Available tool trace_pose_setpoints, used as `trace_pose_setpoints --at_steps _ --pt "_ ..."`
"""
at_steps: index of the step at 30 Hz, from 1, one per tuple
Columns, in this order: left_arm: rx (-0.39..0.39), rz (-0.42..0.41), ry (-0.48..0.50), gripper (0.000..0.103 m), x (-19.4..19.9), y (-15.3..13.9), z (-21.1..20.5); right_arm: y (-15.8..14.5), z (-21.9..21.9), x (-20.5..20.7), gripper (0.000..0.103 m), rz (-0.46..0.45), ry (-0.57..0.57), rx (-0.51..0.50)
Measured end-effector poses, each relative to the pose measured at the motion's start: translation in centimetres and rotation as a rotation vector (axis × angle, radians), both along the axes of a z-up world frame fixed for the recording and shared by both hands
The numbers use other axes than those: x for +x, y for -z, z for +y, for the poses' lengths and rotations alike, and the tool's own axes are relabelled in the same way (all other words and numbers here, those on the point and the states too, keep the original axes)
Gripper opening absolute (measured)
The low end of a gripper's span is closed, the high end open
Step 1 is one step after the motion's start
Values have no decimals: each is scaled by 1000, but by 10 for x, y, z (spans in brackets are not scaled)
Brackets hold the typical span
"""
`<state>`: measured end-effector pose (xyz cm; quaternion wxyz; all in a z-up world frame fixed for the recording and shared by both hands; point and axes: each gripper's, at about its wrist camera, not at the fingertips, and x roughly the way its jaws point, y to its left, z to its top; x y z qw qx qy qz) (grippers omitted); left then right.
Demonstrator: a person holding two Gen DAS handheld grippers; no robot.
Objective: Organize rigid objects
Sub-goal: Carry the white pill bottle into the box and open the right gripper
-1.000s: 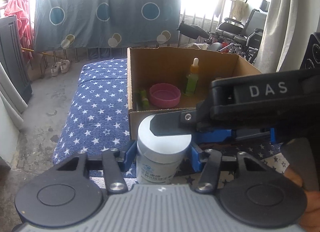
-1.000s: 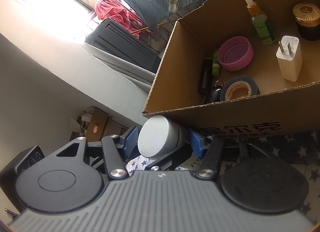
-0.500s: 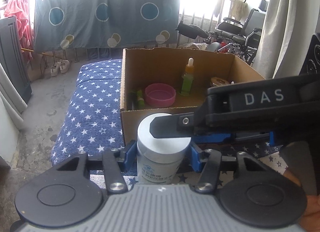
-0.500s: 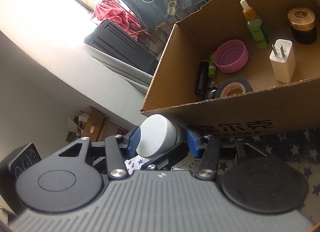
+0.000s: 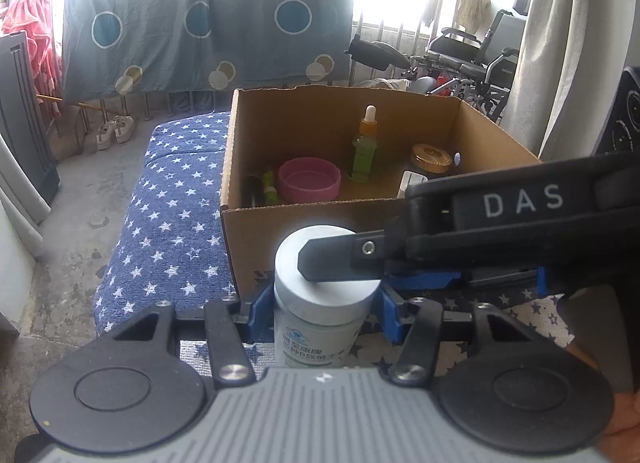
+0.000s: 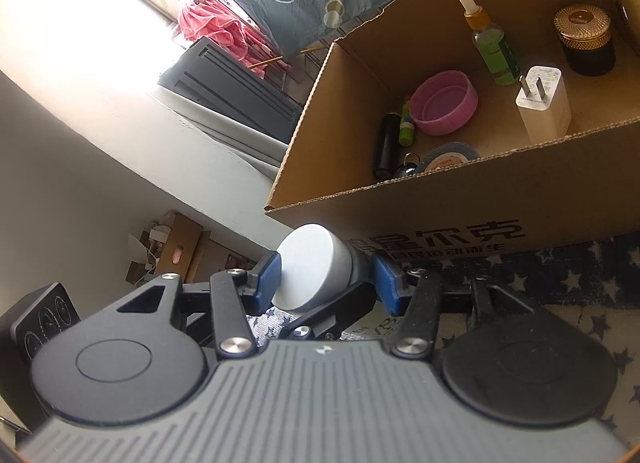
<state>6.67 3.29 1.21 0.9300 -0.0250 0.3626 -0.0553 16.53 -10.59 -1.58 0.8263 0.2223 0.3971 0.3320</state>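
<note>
Since the earlier frame the box point(image 5: 304, 231) is sliding left, showing more inside. Left view: left gripper point(image 5: 320, 309) jaws are clamping the white jar point(image 5: 320, 303), box at twelve o'clock. Right view: right gripper point(image 6: 328, 277) jaws are squeezing its lid point(image 6: 308, 271).

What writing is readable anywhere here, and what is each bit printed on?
"DAS": white letters on the black right tool reaching across the lid.
"尔克": large black characters on the brown cardboard box front; the character before them is half hidden and the smaller line beneath is too blurred to read.
White plastic jar: teal label print, too blurred to read.
Grey tape roll: red print inside its core, too small to read.
</note>
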Motion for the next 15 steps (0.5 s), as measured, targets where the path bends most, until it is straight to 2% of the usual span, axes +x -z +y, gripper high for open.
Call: trace_pose_setpoints --at_steps 4,7,15 --pt "8 -6 -1 55 -5 -5 0 1 -1 -1 50 4 -2 7" --pt "27 -44 1 55 -17 -18 0 -6 -1 -8 51 -8 -17 18" --pt "102 -204 33 55 -33 -79 -11 -63 -7 -34 51 -161 -62 69"
